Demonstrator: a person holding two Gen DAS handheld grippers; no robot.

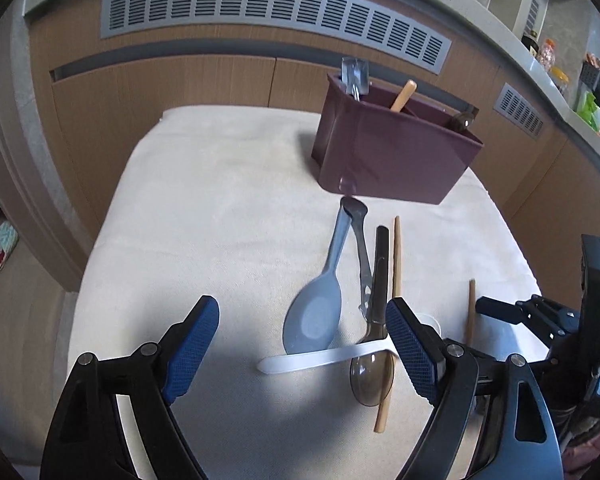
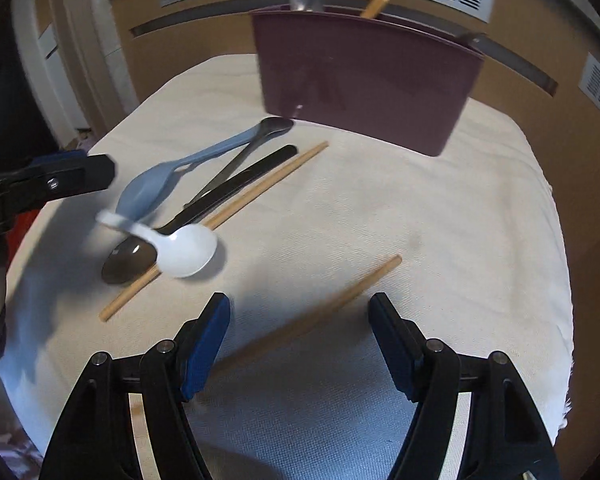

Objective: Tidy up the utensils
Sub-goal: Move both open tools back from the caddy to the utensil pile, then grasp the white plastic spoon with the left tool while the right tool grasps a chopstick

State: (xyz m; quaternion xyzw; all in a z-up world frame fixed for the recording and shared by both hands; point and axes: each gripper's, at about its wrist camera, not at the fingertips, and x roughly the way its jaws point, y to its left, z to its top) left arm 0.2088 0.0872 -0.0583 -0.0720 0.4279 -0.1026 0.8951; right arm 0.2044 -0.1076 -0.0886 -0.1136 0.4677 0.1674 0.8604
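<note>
Wooden chopstick (image 2: 320, 312) lies between the right gripper (image 2: 300, 344)'s spread jaws: lower squarely, then pinch; left gripper (image 1: 304, 348) hovers, jaws spread.

Wood-panel wall (image 1: 204, 80) far; grey vent grille (image 1: 276, 20) above; cream cloth-covered table (image 1: 220, 208) near; stone ledge (image 1: 540, 68) right.

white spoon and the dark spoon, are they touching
Touching: in the right wrist view the white spoon lies across the dark spoon, its handle overlapping the dark bowl.

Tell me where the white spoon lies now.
In the right wrist view, the white spoon lies left of centre, across the dark spoon and a chopstick.
</note>
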